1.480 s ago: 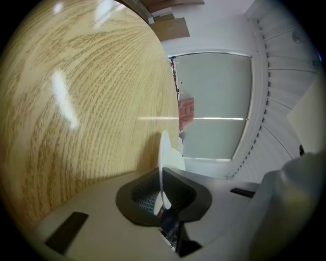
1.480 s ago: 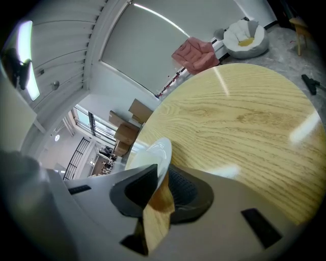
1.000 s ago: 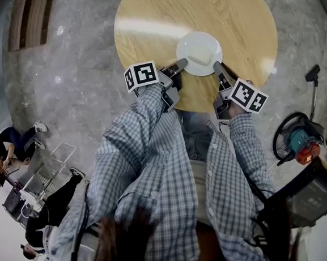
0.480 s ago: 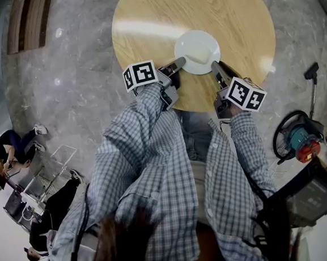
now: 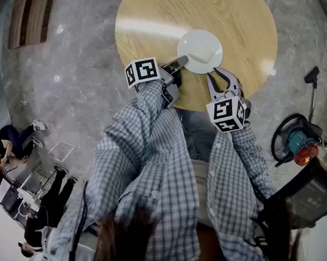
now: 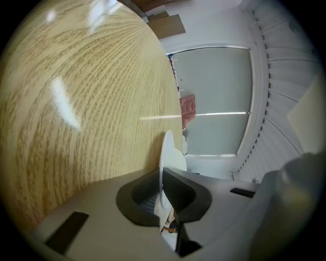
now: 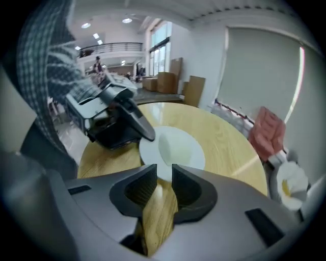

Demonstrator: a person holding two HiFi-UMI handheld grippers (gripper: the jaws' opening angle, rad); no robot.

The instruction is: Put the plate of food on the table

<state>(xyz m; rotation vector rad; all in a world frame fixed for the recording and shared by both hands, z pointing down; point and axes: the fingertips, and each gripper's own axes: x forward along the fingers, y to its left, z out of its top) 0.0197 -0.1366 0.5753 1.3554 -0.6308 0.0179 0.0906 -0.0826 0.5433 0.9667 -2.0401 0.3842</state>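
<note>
The right gripper [image 5: 222, 74] hangs empty just short of the plate [image 5: 200, 51], its jaws a little apart. The left gripper [image 5: 180, 62] has its jaws pinched on the plate's left rim. The plate sits on the round wooden desk [image 5: 159, 19]. The pale food [image 5: 200, 54] on it is too blurred to identify. Checked sleeves [image 5: 154, 150] hide the desk's near edge.

Blue-and-white checked sleeves [image 5: 147, 140] cover both arms. The left gripper [image 5: 181, 61] and right gripper [image 5: 220, 75] are grey with dark ribbed fingers [image 7: 138, 189]. Each bears a white cube [image 5: 142, 72] with black square markers.
</note>
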